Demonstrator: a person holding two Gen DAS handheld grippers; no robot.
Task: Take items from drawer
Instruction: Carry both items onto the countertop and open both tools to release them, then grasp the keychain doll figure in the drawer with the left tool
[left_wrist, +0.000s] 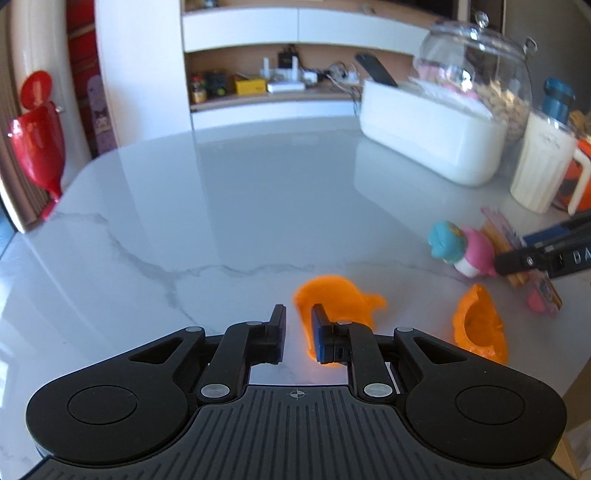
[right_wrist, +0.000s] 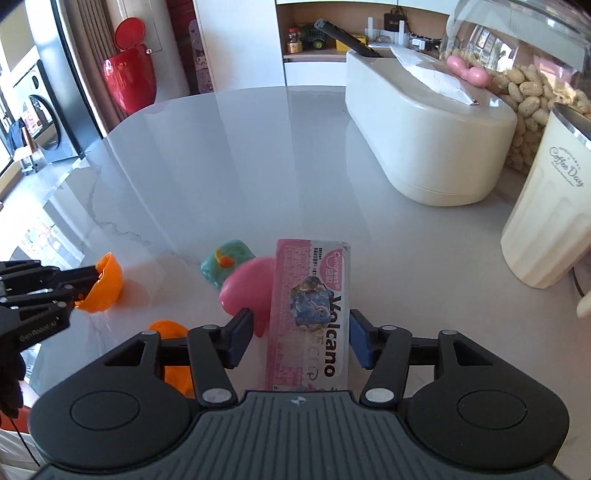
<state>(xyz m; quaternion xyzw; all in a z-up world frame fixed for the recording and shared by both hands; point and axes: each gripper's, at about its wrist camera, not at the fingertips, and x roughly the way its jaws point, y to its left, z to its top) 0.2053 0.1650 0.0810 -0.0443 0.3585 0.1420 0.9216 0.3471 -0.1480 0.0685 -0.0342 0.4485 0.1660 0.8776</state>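
My left gripper (left_wrist: 298, 328) hovers low over the marble table (left_wrist: 221, 206), fingers a narrow gap apart with only tabletop showing between them. A blurred orange half-shell (left_wrist: 340, 295) sits just past its right finger, touching or nearly so. A second orange half-shell (left_wrist: 480, 325) lies further right. My right gripper (right_wrist: 301, 339) is open wide around a pink "Volcano" snack packet (right_wrist: 310, 306), which leans on a pink and teal toy (right_wrist: 243, 284). No drawer is visible in either view.
A white oval box (right_wrist: 424, 147), a glass jar of peanuts (right_wrist: 528, 92) and a cream "Coffee Day" mug (right_wrist: 546, 214) crowd the table's right side. A red bin (right_wrist: 129, 77) stands on the floor beyond the rounded far-left edge.
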